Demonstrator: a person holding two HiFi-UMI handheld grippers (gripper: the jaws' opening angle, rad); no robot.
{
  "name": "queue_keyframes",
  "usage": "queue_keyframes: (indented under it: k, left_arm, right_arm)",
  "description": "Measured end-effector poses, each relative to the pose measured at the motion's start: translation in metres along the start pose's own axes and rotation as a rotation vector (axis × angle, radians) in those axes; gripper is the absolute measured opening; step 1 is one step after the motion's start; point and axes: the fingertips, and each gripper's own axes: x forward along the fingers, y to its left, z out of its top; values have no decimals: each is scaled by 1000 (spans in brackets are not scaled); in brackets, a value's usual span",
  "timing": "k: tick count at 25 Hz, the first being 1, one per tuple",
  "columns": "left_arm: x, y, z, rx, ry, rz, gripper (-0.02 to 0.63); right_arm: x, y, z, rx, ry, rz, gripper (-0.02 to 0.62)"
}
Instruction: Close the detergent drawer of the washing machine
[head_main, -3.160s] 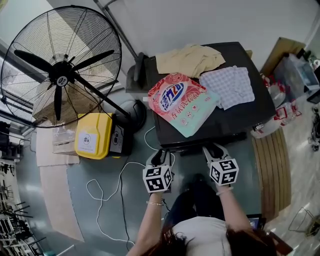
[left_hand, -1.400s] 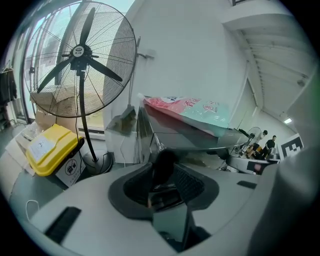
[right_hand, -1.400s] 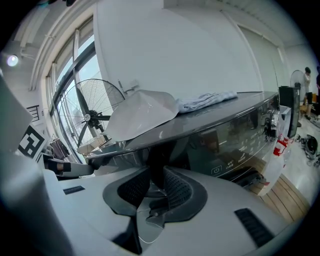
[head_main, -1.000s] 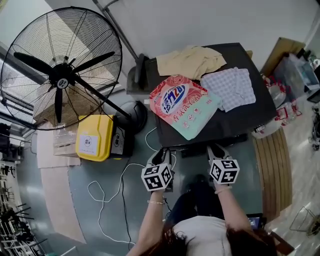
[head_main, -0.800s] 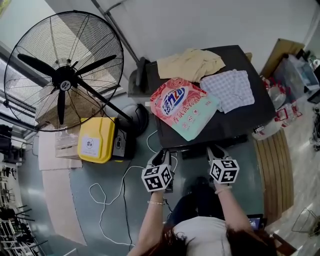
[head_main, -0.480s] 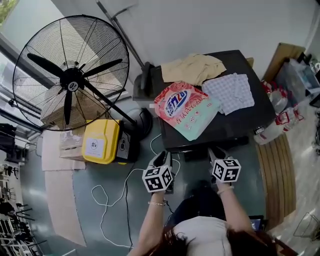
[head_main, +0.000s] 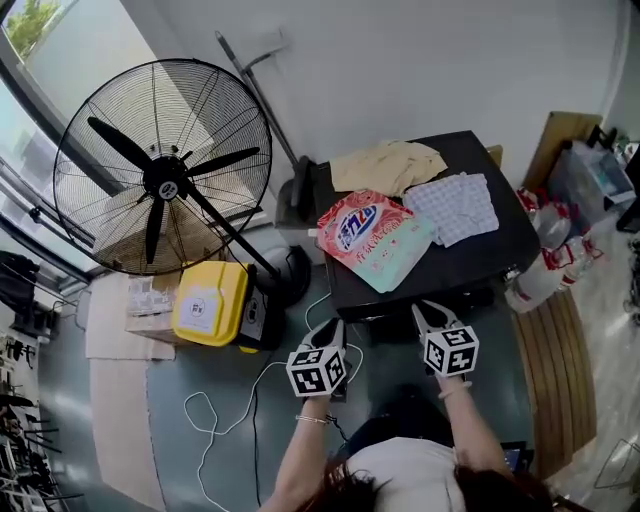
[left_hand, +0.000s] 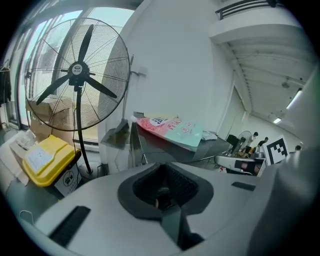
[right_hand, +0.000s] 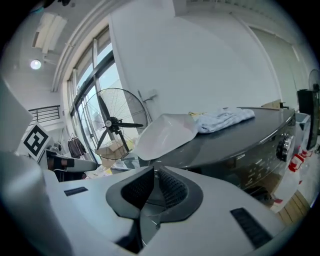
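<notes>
Before the black metal washing machine (head_main: 470, 240), left gripper (head_main: 329, 328) and right gripper (head_main: 425, 312) are being closed, empty — its stiff, light drawer (head_main: 380, 322) is best pushed at the front.

The washing machine's dark top (head_main: 478, 252) before me carries three things: a pink-and-green detergent bag (head_main: 376, 236) toward its front left corner, a beige cloth (head_main: 388, 165) at the back edge, and a checked cloth (head_main: 456, 206) beside the bag, nearer the right edge. A white cable (head_main: 214, 421) lies on the floor (head_main: 175, 380).
</notes>
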Motion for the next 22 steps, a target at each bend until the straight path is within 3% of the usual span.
queue_keyframes:
  k: [8, 22]
  left_arm:
    - [-35, -16, 22, 60, -70, -56, 25]
    - [-103, -36, 56, 196, -207, -105, 18]
  right_arm:
    - [-31, 34, 28, -77, -56, 42, 41]
    - [-78, 99, 63, -227, -158, 43, 27]
